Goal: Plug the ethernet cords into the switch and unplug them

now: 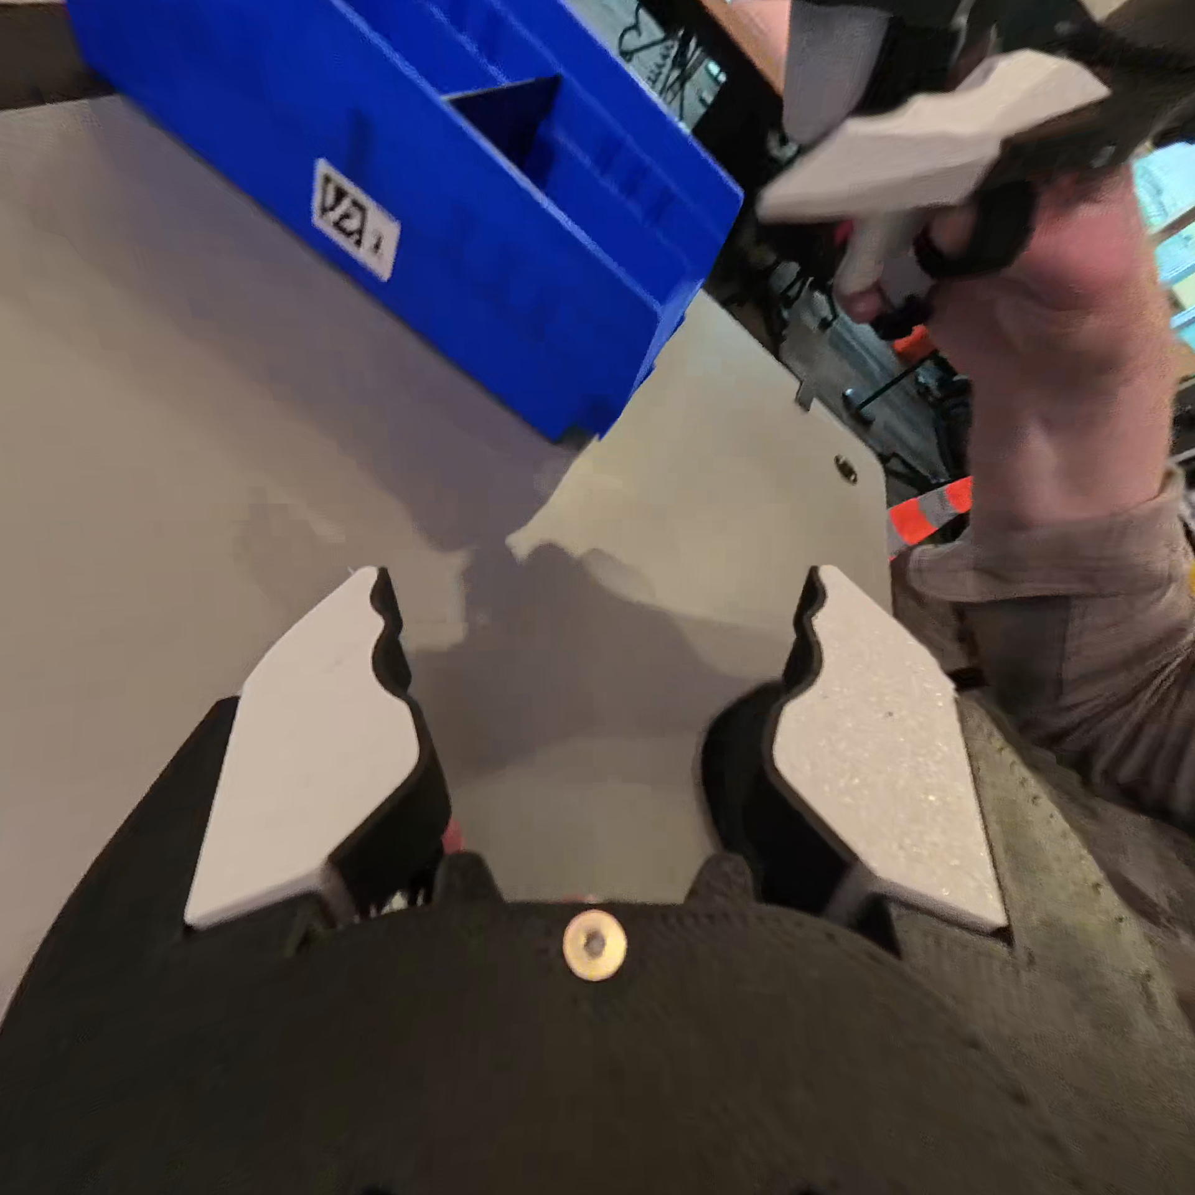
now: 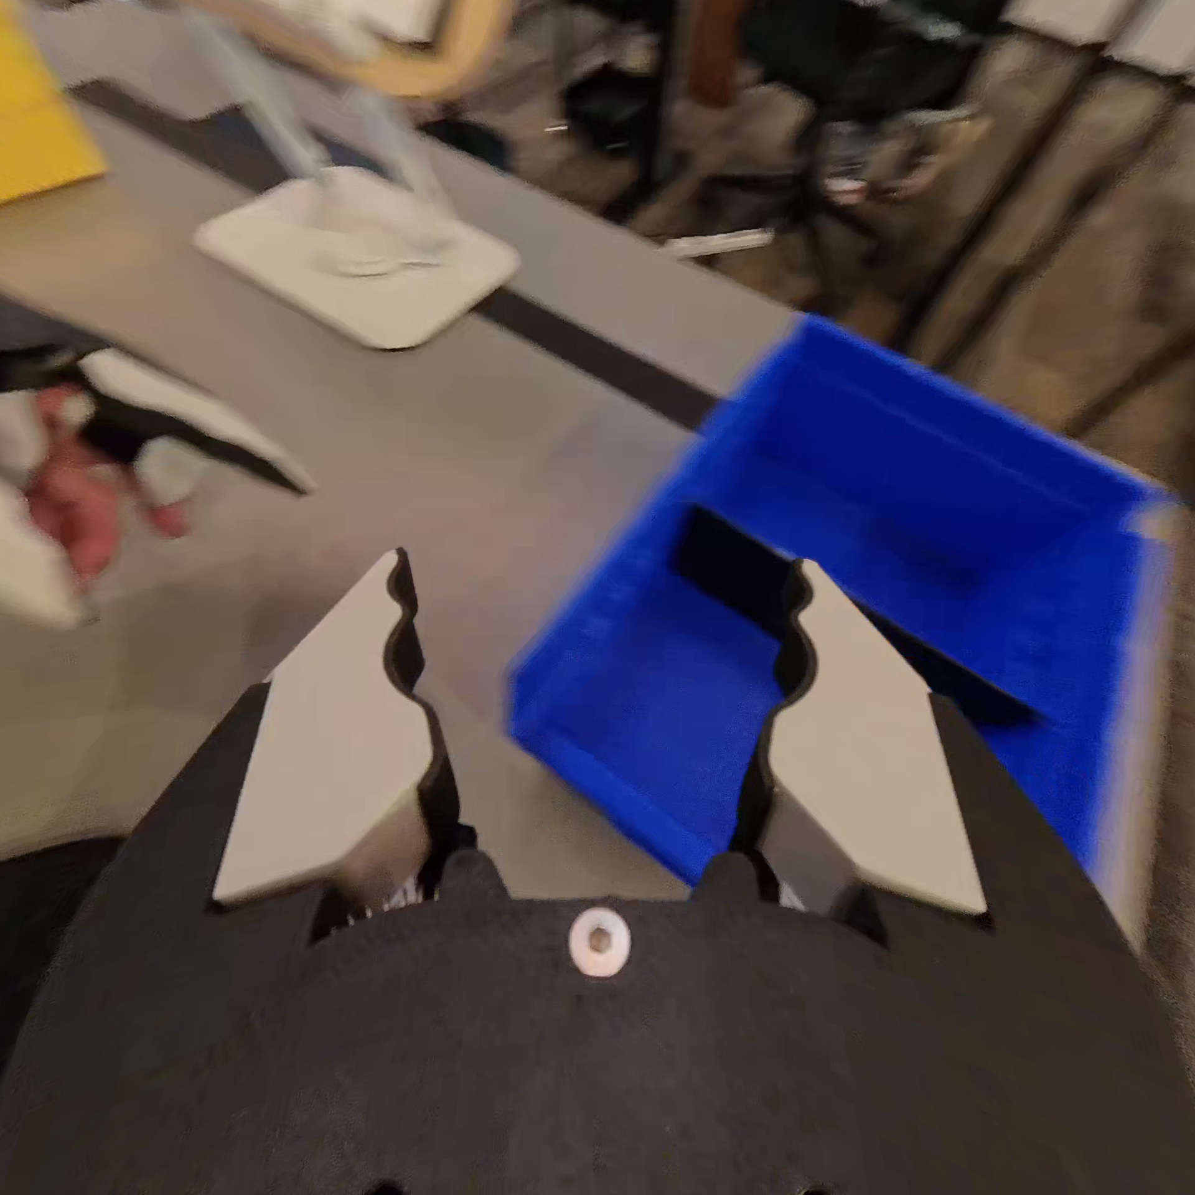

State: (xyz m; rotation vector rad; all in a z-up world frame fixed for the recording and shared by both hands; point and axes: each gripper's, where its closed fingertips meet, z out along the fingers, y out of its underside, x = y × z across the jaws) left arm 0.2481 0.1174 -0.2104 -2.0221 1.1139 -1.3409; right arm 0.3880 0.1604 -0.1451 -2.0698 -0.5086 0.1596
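**Both grippers spread and empty above the tabletop; switch and cords not in view**

1. Tabletop (image 1: 161, 517): a pale grey surface that fills most of both views. Its far edge and a rounded corner with a small metal fitting show in the left wrist view. A dark strip crosses it in the right wrist view.

2. Blue bin (image 2: 873, 582): an open plastic container with a dark divider inside. It stands on the tabletop near the far edge. A white sticker (image 1: 355, 220) sits on its outer wall.

3. White stand base (image 2: 362, 258): a flat, rounded plate resting on the tabletop, well apart from the bin. The picture is blurred here.

4. Left gripper (image 1: 598, 582): fingers spread wide, nothing between them, held over bare tabletop.

5. Right gripper (image 2: 598, 569): fingers spread wide, nothing between them, with the bin beyond the right finger. A hand (image 1: 1047, 362) grasps its handle.

6. Ethernet cords and switch: neither view shows them, so their location cannot be told.
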